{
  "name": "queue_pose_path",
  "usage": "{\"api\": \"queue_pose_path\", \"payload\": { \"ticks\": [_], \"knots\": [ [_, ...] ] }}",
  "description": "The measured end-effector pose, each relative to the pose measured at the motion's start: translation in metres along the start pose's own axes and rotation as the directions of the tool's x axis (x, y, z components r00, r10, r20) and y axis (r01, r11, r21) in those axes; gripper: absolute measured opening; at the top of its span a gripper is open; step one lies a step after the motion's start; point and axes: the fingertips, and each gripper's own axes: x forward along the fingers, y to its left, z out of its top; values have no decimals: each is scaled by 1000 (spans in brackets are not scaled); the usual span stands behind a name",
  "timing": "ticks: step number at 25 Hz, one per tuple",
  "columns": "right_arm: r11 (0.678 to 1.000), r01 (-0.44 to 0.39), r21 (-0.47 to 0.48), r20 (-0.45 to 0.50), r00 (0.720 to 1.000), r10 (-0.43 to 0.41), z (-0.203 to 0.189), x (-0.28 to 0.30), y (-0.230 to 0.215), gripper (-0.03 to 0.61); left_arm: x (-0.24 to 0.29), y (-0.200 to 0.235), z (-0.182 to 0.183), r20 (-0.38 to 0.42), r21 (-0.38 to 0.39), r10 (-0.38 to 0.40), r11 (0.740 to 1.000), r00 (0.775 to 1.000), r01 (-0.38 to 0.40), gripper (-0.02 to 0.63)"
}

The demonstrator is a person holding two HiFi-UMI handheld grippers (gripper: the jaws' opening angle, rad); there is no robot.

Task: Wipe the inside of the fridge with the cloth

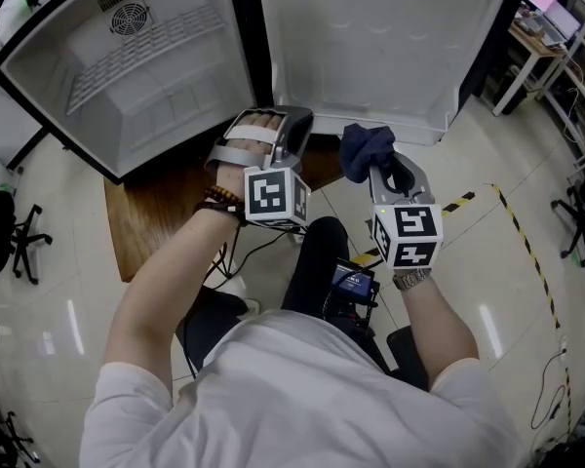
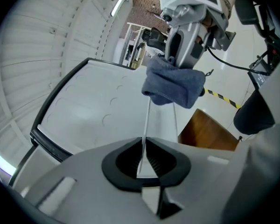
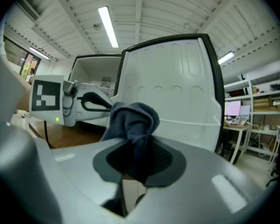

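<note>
A small white fridge (image 1: pixel 146 76) stands open on a wooden table (image 1: pixel 156 203), its door (image 1: pixel 370 47) swung out to the right. A dark blue cloth (image 1: pixel 363 149) is bunched in my right gripper (image 1: pixel 375 159), which is shut on it in front of the door's lower edge. The right gripper view shows the cloth (image 3: pixel 133 120) standing up out of the jaws. My left gripper (image 1: pixel 291 125) sits just left of it, near the fridge's front corner, shut with nothing between its pads. In the left gripper view the cloth (image 2: pixel 175 85) hangs ahead, over the door (image 2: pixel 93 111).
A black office chair (image 1: pixel 5 232) stands at the far left. Yellow-black tape (image 1: pixel 517 232) runs across the tiled floor at the right. Desks and shelving (image 1: pixel 536 37) fill the upper right corner. The fridge has a wire shelf (image 1: pixel 141 57) inside.
</note>
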Motion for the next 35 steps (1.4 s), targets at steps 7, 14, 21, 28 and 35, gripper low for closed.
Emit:
{"api": "queue_pose_path", "payload": {
  "ticks": [7,14,21,28,35],
  "knots": [
    [999,-30,-19,0,1000,30,8,40,26,61,-7,26,5,49,-17,45,999,998,-44,34],
    [996,-84,33,-38,996,86,20,98,54,61,0,39,8,59,-65,0,998,998,4,35],
    [989,-129,73,-89,987,136,25,129,72,61,-1,42,6,65,-67,-13,998,998,17,34],
    [995,-34,95,-120,992,45,18,134,41,61,-2,40,5,75,-78,-10,997,997,16,34],
    [988,97,121,-121,989,-82,6,112,-22,61,-3,39,5,77,-84,-7,996,997,13,35]
  ]
}}
